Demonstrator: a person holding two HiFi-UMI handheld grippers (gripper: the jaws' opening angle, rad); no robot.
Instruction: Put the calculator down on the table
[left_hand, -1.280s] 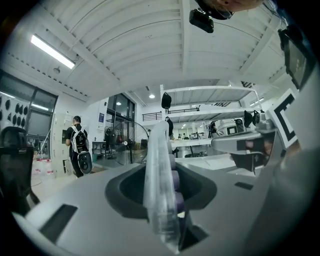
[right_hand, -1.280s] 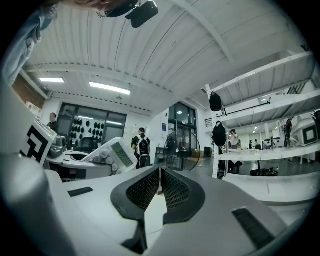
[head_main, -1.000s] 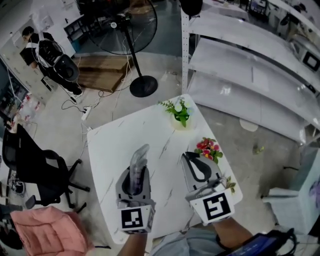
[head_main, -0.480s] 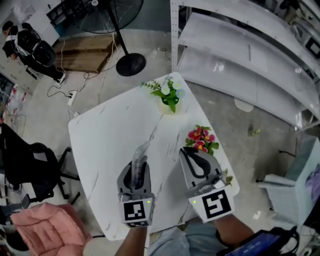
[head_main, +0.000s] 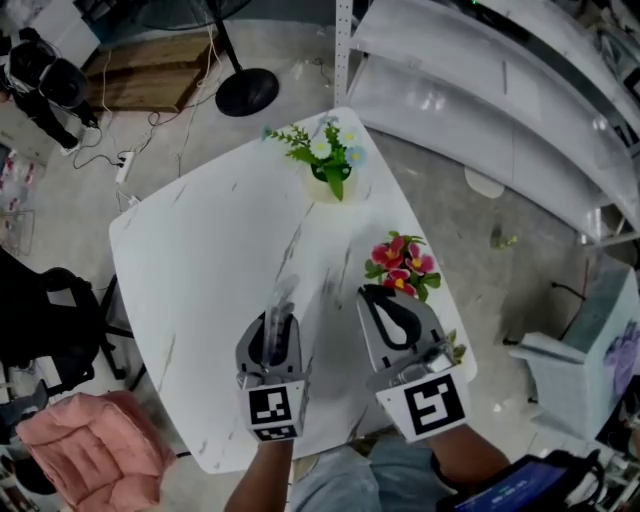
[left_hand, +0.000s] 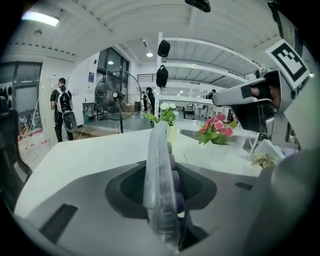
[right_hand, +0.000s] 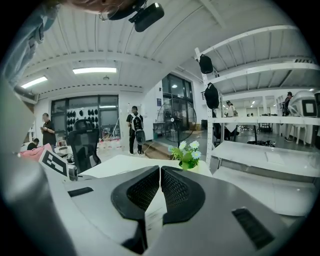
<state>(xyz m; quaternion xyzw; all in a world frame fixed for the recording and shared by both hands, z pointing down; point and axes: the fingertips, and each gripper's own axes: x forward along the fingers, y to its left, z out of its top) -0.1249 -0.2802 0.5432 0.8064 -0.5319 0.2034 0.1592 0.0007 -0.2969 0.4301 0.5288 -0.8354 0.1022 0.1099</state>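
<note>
Holding the calculator (left_hand: 156, 150) in the left gripper (head_main: 272, 335), I judge the set-down itself to be the step in hand: the thing is gripped, not yet lying on the table (head_main: 200, 260). In the left gripper view its clear case stands on edge between the jaws, right in the middle of the frame, purple keys facing the right side, and both jaws press on it. From the head view it sits in the lower middle of the frame, over the near part of the white marbled top, with its far end poking out past the jaw tips. Whether that end touches the surface I cannot tell from here.

My right gripper (right_hand: 160, 175) is closed with nothing in it, its black ribbed pads meeting at the tips, and it hangs just to the right of the left one, close to the pink flowers (head_main: 400, 265). The green plant (head_main: 325, 160) stands well apart at the upper middle.

Next, as I see it, I need to lower the left gripper onto the bare patch ahead of it, tip the calculator from its edge toward its flat back, then open the jaws only once it rests, keeping clear of the pink flowers on the right
</note>
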